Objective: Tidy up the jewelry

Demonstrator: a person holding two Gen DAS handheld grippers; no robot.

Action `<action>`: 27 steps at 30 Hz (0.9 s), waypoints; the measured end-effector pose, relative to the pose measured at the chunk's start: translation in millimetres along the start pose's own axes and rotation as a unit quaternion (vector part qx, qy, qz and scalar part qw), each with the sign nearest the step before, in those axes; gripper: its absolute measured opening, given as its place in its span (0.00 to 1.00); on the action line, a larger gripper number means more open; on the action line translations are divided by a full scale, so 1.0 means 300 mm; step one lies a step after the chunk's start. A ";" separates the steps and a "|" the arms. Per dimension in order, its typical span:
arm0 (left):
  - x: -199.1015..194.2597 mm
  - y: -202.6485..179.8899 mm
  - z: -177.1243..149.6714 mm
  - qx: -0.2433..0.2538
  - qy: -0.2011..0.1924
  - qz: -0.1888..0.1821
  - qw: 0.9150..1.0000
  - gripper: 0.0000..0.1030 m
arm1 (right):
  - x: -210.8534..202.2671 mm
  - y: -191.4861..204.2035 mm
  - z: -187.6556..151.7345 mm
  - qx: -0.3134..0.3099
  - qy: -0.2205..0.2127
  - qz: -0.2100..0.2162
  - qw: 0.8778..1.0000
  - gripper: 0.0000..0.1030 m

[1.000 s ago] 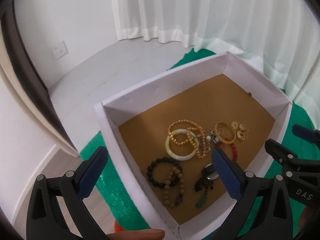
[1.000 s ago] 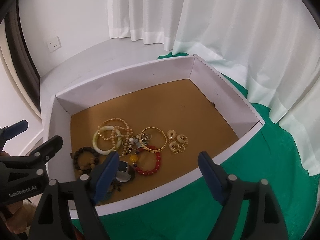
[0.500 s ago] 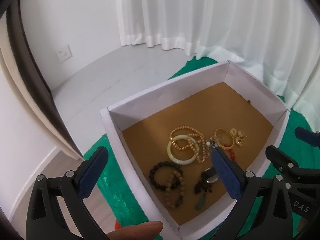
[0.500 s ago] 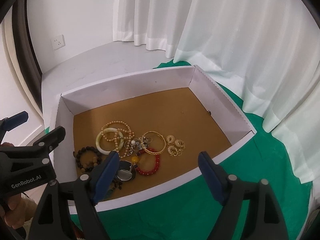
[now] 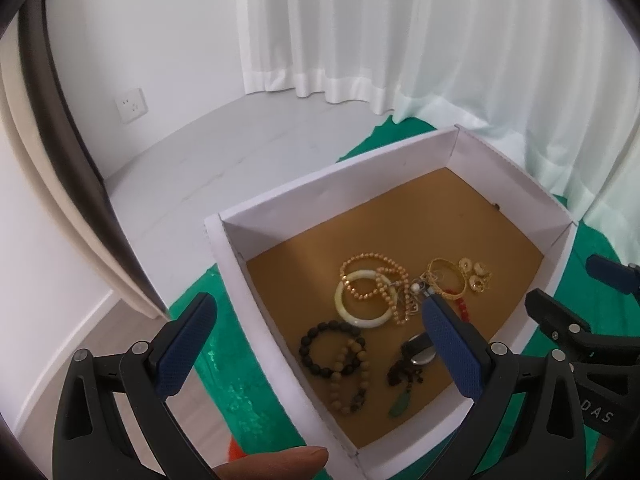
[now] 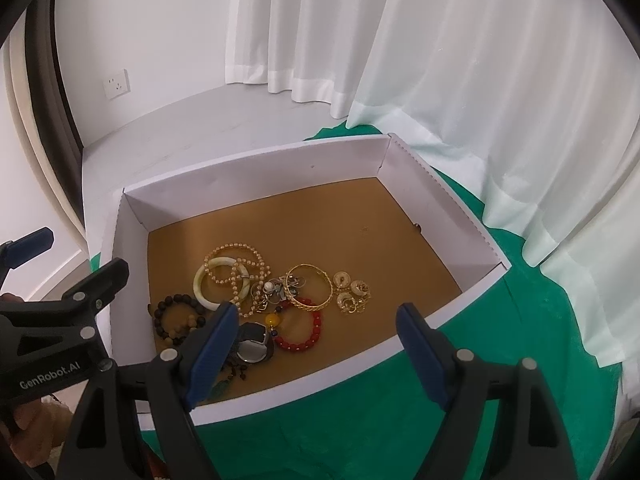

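White cardboard box (image 6: pixel 256 178) w/ brown floor sits on green cloth (image 6: pixel 532 320). Jewelry all bunched toward the box's near-left corner, far half of floor bare. Pale jade bangle (image 6: pixel 216 285) w/ gold bead strand (image 6: pixel 240 268) draped over it; dark bead bracelet (image 6: pixel 170 316) near the left wall; gold bangle (image 6: pixel 310 286) and red bead bracelet (image 6: pixel 300 330) touching, nearer the front wall; gold earrings (image 6: pixel 352 292) just beside the gold bangle. Silver tangle (image 6: pixel 280 290) between the bangles. Green pendant (image 5: pixel 400 408) by the near wall.

Left gripper (image 5: pixel 320 348) above the box's left wall, jaws wide apart, holding nothing. Right gripper (image 6: pixel 316 356) above the front wall, jaws also wide, nothing between them. White curtains (image 6: pixel 460 60) behind.
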State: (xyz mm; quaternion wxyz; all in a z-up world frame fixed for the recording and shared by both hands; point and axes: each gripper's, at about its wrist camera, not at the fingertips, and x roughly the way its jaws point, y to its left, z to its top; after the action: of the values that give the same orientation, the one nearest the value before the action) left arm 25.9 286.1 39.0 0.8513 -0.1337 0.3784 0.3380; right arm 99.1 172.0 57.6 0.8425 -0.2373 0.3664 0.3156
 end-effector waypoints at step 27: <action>-0.042 -0.005 0.000 -0.004 -0.010 0.004 1.000 0.99 | 0.008 -0.023 0.001 0.014 0.021 0.001 1.000 0.80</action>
State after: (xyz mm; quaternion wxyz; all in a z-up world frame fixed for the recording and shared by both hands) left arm 20.7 278.7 48.2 0.8533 -0.1324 0.3688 0.3440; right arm 105.3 168.5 57.1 0.8373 -0.2320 0.3888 0.3064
